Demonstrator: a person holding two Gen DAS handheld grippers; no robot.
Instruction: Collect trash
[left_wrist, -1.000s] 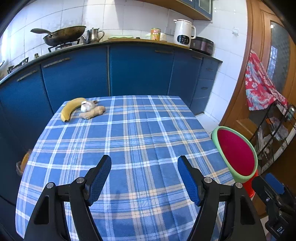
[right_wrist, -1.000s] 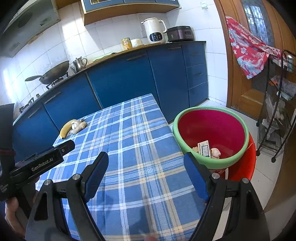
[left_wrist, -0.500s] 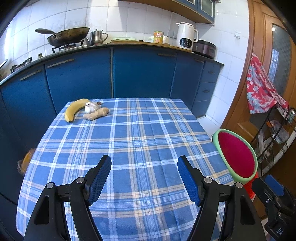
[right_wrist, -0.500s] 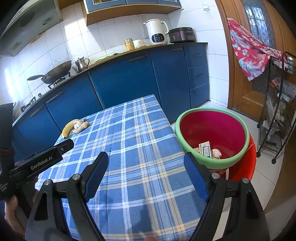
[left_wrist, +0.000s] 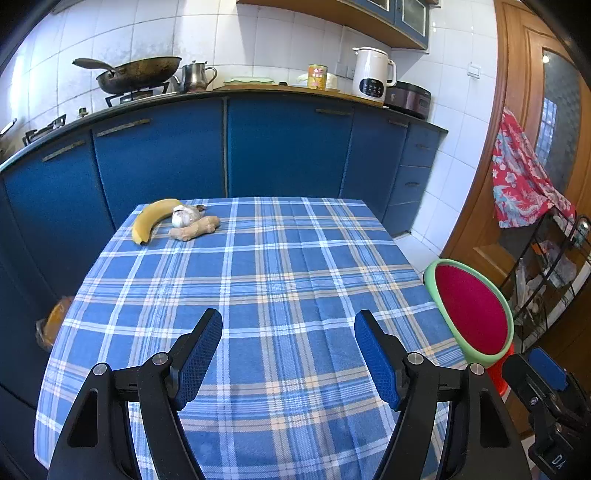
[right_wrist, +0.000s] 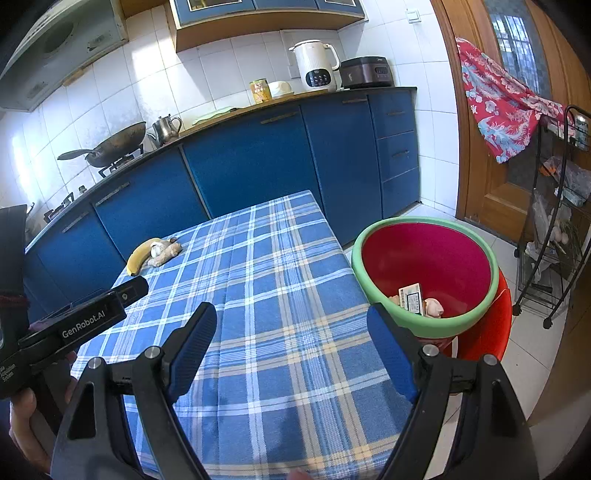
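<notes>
A red basin with a green rim (right_wrist: 424, 273) stands beside the table's right edge and holds a small printed box (right_wrist: 410, 298) and pale scraps (right_wrist: 433, 306). It also shows in the left wrist view (left_wrist: 469, 306). My left gripper (left_wrist: 288, 354) is open and empty above the near part of the blue plaid tablecloth (left_wrist: 258, 288). My right gripper (right_wrist: 291, 350) is open and empty over the table's near right side. A banana (left_wrist: 151, 219), a garlic bulb (left_wrist: 183, 218) and a ginger root (left_wrist: 194, 229) lie at the far left corner.
Blue kitchen cabinets (left_wrist: 284, 147) run behind the table, with a wok (left_wrist: 136, 75), a metal teapot (left_wrist: 195, 75) and a white kettle (left_wrist: 371, 74) on the counter. A black wire rack (right_wrist: 554, 229) and a wooden door (right_wrist: 517, 110) stand to the right. The left gripper's body (right_wrist: 74, 325) shows in the right view.
Both views have tilted up and pulled back slightly, so the banana group sits lower in frame. Both grippers stay open and empty.
</notes>
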